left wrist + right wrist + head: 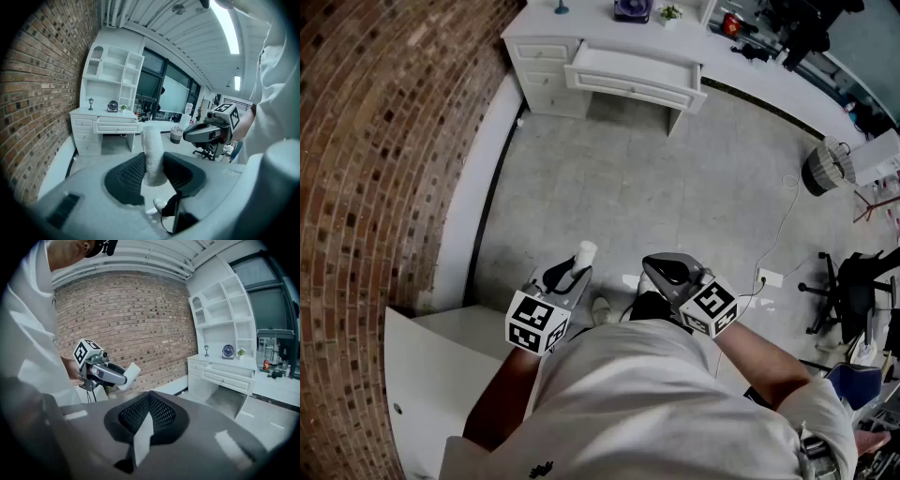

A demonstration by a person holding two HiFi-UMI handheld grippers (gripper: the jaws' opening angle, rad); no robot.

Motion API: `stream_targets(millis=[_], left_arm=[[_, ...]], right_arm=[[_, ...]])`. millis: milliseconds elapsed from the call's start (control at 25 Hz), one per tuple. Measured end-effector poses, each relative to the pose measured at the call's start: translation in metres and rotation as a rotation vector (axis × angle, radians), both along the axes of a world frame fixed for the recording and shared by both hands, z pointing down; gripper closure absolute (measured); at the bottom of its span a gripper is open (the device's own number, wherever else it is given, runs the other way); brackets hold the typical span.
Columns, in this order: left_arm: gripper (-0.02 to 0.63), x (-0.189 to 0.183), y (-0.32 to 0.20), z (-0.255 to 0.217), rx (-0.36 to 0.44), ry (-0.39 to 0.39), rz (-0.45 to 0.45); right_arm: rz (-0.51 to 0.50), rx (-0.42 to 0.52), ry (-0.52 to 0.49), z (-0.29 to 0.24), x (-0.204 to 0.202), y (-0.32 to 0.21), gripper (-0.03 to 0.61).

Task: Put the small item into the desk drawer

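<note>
The small item (152, 152), a pale, soft-looking roll (its material is hard to judge through the wide lens), stands upright between the fingers (129, 176) of the left gripper (572, 272), which pinch it near its lower end so that most of it sticks out past the tips. The right gripper (149, 411) hangs just beside the left one, its fingers pressed together with nothing between them.

The step in hand looks like the carry: the item is secured, but the person stands well apart from the desk (546, 42), so nothing has been delivered yet. The drawer (633, 73) under the worktop (220, 363) is already pulled out, its open top facing up. The next move calls for a walk across the floor (656, 187) to the desk. Then the left gripper must come over the drawer's opening and go low enough that the item drops inside, not onto the front edge. The free right gripper could steady the drawer if it shifts.

The floor is plain grey tile, bare between the person and the desk. A brick wall (375, 141) runs along the left. A small fan (228, 351) sits on the worktop, white shelves (117, 70) rise above it, and an office chair (853, 281) stands off to the right.
</note>
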State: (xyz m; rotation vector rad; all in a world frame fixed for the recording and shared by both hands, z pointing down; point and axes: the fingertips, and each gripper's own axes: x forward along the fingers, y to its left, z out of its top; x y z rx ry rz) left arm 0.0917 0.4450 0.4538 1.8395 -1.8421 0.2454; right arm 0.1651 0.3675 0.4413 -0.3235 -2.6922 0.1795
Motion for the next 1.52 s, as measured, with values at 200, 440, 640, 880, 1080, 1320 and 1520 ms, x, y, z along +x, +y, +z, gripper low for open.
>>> stream_targets(millis=[200, 440, 640, 880, 1080, 1320, 1520], left_arm=[[0.491, -0.005, 0.007, 0.003, -0.005, 0.006, -0.009], [0.491, -0.013, -0.004, 0.009, -0.015, 0.021, -0.02], [0.491, -0.032, -0.036, 0.013, -0.02, 0.029, -0.022], [0.491, -0.072, -0.108, 0.014, -0.045, 0.023, -0.023], [0.491, -0.111, -0.18, 0.007, -0.062, 0.002, -0.029], [0.491, -0.142, -0.261, 0.0, -0.066, -0.015, -0.022], [0.491, -0.155, -0.317, -0.001, -0.059, -0.031, 0.005]], right_arm=[[0.009, 0.006, -0.015, -0.004, -0.006, 0.003, 0.568], [0.019, -0.008, -0.011, -0.001, -0.008, -0.01, 0.568], [0.053, -0.046, -0.029, 0.004, -0.024, -0.047, 0.566], [0.061, -0.027, -0.054, 0.001, -0.059, -0.121, 0.551], [0.063, -0.033, -0.048, 0.001, -0.086, -0.191, 0.546], [0.083, -0.051, -0.055, 0.003, -0.109, -0.268, 0.535], [0.1, -0.053, -0.055, 0.008, -0.118, -0.313, 0.535]])
